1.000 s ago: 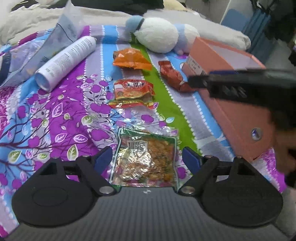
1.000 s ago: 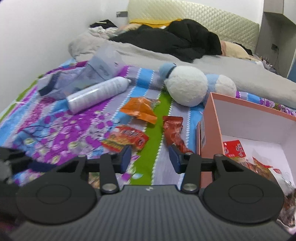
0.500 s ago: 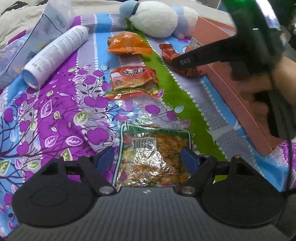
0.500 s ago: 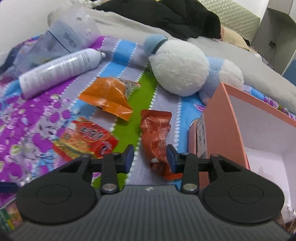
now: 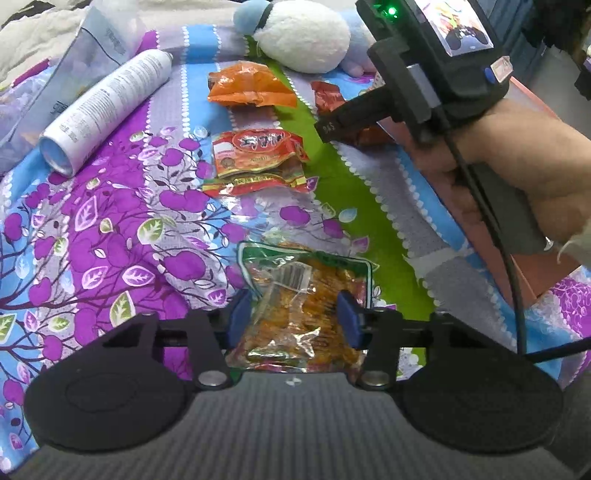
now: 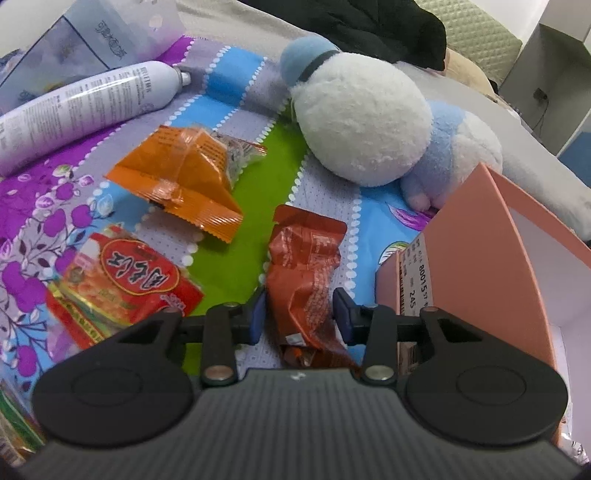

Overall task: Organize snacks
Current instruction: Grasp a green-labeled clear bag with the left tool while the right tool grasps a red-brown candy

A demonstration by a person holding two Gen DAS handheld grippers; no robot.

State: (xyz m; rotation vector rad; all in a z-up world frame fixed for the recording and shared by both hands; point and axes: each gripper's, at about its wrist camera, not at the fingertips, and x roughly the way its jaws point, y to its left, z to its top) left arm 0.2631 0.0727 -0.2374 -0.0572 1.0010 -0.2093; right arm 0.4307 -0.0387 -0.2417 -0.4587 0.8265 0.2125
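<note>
Several snack packets lie on a flowered bedspread. My left gripper [image 5: 294, 319] points down at a clear green-edged packet [image 5: 295, 291] of orange snacks. Its jaws are closing, and the blue pads press the crinkled film from both sides. My right gripper [image 6: 299, 317] stands open astride a red-brown packet [image 6: 303, 266], whose sides lie just inside the pads. An orange packet [image 6: 181, 177] and a red packet with white characters [image 6: 129, 280] lie to the left of it. The pink box [image 6: 480, 258] stands open at the right.
A white and blue plush toy [image 6: 354, 118] lies behind the packets, next to the box. A white spray can [image 6: 85, 107] and a clear pouch [image 6: 110, 33] lie at the far left. In the left wrist view, the hand [image 5: 517, 177] holding the right gripper hides much of the box.
The left jaws have narrowed onto the green-edged packet, which now looks crumpled. The right gripper has moved forward and down, from above the bedspread to astride the red-brown packet.
</note>
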